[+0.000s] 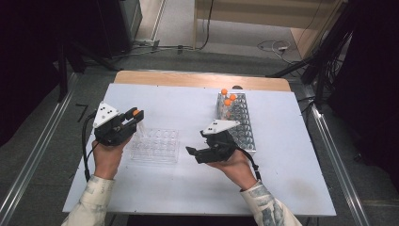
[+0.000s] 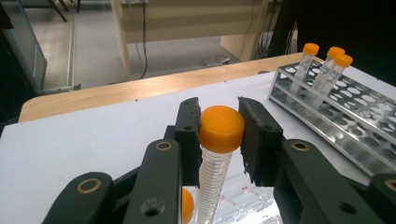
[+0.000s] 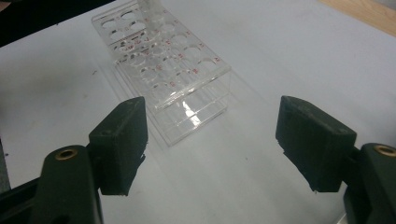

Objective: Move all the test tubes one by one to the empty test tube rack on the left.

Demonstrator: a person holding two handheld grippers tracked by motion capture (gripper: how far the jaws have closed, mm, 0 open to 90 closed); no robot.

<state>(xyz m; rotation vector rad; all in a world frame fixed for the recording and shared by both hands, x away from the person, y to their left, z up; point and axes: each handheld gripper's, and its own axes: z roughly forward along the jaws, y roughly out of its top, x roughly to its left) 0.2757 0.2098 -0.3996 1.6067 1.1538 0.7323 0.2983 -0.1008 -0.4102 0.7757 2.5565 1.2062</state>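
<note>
High view puts the left tool (image 1: 133,116) at about 9 o'clock on the desk (image 1: 188,188), clenched on an orange-capped tube (image 1: 136,113) right over the near-left corner of the clear rack (image 1: 155,146). So the carry looks mostly done; seating it in a hole is what's left. Three more tubes (image 1: 227,100) wait in the metal rack (image 1: 237,123) at 1 o'clock. The right tool (image 1: 192,151) hangs released, empty. Which hole the tube sits over is hidden by the jaws.

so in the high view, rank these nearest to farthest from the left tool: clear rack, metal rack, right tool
1. clear rack, just beside the left tool, to its right.
2. right tool, mid-table past the clear rack.
3. metal rack, farthest, on the right side.
</note>
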